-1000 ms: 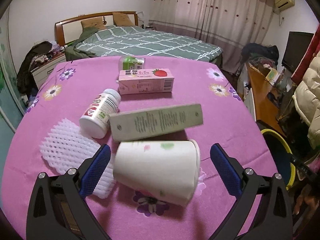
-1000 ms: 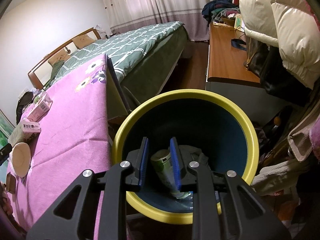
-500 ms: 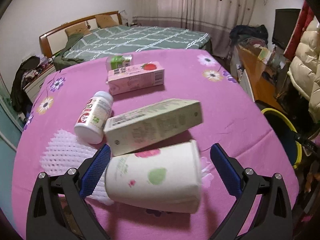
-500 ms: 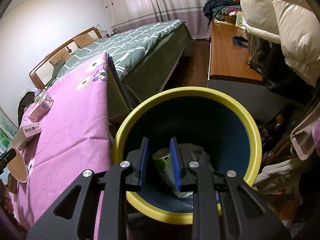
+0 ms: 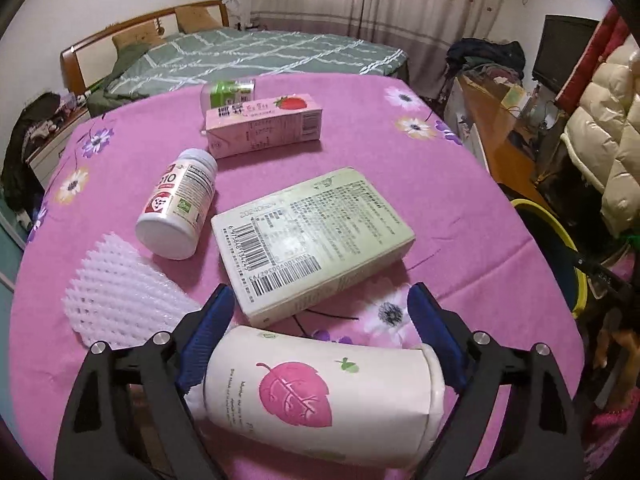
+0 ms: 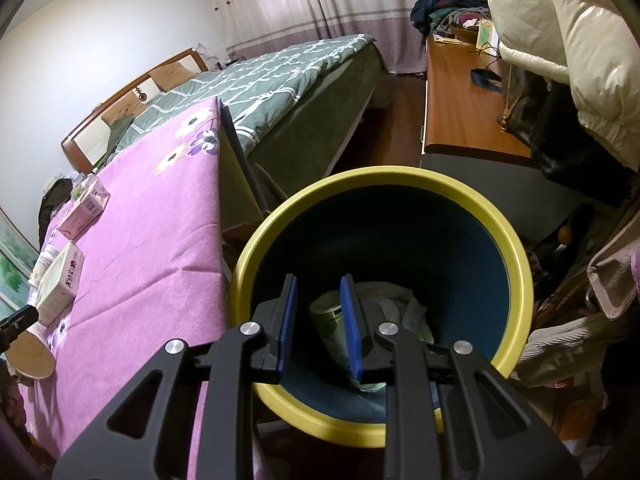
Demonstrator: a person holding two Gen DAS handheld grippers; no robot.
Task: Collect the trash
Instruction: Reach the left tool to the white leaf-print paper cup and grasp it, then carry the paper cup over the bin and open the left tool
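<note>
A white paper cup [image 5: 320,392] with a pink leaf print lies on its side on the pink flowered tablecloth [image 5: 400,184]. My left gripper [image 5: 318,292] is closing on it, and both blue pads touch the cup's ends. The same cup [image 6: 30,354] shows at the table's edge in the right wrist view. My right gripper [image 6: 318,280] hangs over the yellow-rimmed bin [image 6: 516,248], its pads a narrow gap apart with nothing between them. Through that gap, a green can [image 6: 332,324] and crumpled paper lie at the bin's bottom.
Beyond the cup lie a pale green box [image 5: 312,236], a white pill bottle [image 5: 176,204], a pink strawberry carton [image 5: 264,126], a small green can [image 5: 228,92] and a white foam net [image 5: 120,300]. The bin [image 5: 580,276] stands off the table's right edge. A bed and a wooden desk lie behind.
The left gripper's jaws have narrowed onto the cup, which has rolled to show its pink leaf, and the view has tipped down onto the box. The right gripper has stayed put.
</note>
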